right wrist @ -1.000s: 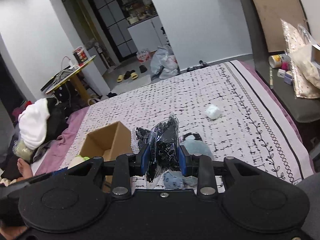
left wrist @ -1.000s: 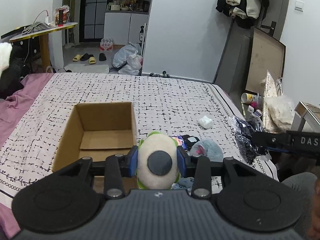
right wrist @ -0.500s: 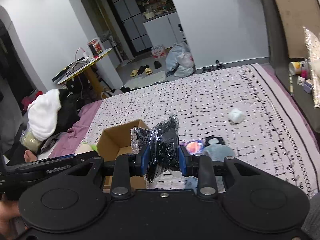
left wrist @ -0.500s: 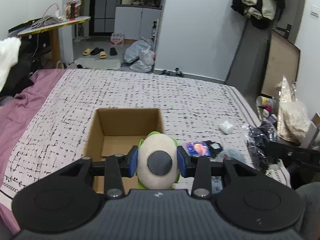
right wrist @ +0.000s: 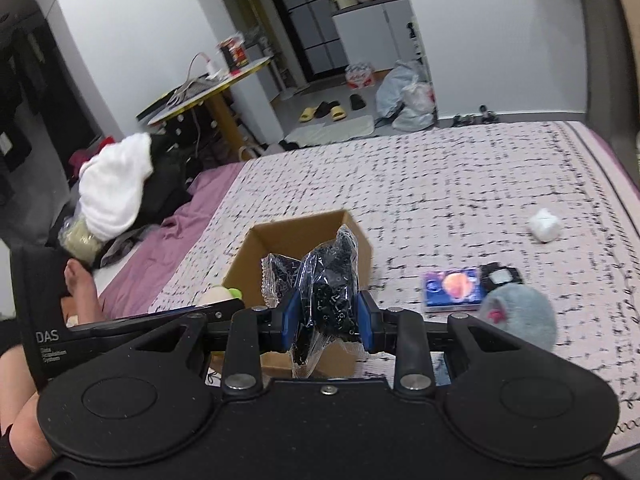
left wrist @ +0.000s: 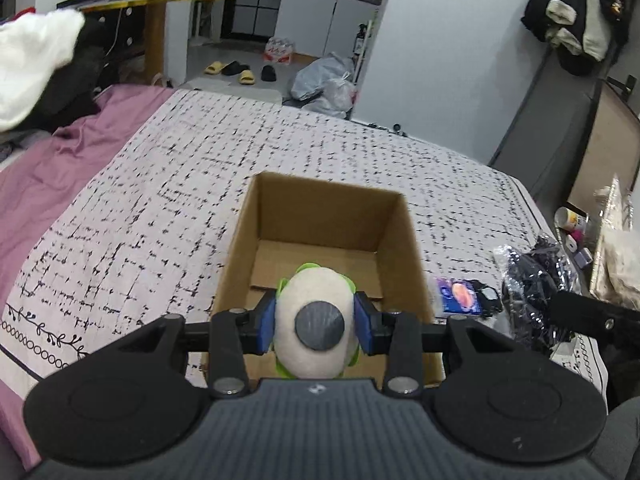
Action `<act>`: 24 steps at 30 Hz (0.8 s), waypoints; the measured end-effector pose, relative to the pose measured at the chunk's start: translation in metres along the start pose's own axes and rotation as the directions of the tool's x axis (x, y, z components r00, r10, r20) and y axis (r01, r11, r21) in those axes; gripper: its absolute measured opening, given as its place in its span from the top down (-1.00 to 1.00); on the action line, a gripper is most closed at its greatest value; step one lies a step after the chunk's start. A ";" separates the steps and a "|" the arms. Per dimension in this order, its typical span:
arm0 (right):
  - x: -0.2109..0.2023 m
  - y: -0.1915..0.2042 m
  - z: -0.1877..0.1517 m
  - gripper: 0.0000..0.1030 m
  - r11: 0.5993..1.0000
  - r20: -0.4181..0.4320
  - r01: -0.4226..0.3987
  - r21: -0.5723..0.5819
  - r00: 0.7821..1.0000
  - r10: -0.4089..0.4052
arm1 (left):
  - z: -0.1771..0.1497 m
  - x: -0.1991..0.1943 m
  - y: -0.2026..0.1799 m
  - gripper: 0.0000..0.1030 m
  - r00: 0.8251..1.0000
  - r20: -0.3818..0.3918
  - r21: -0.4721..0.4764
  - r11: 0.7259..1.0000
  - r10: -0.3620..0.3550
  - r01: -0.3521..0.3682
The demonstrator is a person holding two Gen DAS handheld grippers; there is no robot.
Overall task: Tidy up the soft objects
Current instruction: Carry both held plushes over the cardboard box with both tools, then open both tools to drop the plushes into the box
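Observation:
My left gripper [left wrist: 316, 322] is shut on a cream and green plush toy [left wrist: 314, 312] and holds it over the near edge of the open cardboard box [left wrist: 320, 216] on the bed. My right gripper [right wrist: 326, 320] is shut on a clear plastic bag of black soft items [right wrist: 324, 280], held in front of the same box [right wrist: 276, 240]. The bag also shows at the right of the left wrist view [left wrist: 532, 280]. A grey plush [right wrist: 518, 314] and a small white soft lump [right wrist: 544, 230] lie on the bedspread.
A blue pack with an orange picture [right wrist: 452, 288] and a small black item [right wrist: 500, 276] lie right of the box. Purple bedding [left wrist: 52, 152] and a pile of white and black clothes [right wrist: 116, 188] are at the left. The bed's right edge [left wrist: 536, 208] borders clutter.
Both grippers have moved left toward the box while holding their objects. The box now sits centred under the left gripper, and nearer in the right wrist view.

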State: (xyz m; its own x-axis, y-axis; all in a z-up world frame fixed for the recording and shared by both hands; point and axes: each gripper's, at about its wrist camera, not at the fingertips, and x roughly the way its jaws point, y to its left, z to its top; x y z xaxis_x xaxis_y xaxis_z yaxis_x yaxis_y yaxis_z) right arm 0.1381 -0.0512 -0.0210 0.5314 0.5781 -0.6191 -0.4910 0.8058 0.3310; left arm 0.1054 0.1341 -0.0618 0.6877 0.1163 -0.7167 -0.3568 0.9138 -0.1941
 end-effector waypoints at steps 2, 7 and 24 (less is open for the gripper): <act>0.008 0.006 0.000 0.41 1.000 -0.017 -0.006 -0.016 1.000 0.006 | 0.001 0.004 0.004 0.23 1.000 -0.005 -0.011 1.000 0.001 -0.001; 0.025 0.014 0.001 0.41 0.999 -0.046 -0.014 -0.031 0.999 0.013 | 0.001 0.017 0.010 0.22 0.999 -0.030 -0.024 1.000 0.015 -0.016; 0.056 0.022 0.009 0.41 0.998 -0.104 -0.007 -0.065 0.995 0.000 | -0.004 -0.006 0.020 -0.36 1.000 -0.006 -0.078 0.997 0.021 -0.022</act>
State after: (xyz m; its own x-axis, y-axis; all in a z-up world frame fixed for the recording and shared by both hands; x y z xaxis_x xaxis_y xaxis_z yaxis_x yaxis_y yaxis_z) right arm 0.1632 0.0003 -0.0420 0.4569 0.5615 -0.6900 -0.5384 0.7920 0.2880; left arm 0.0918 0.1498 -0.0644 0.6759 0.1332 -0.7249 -0.4201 0.8778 -0.2303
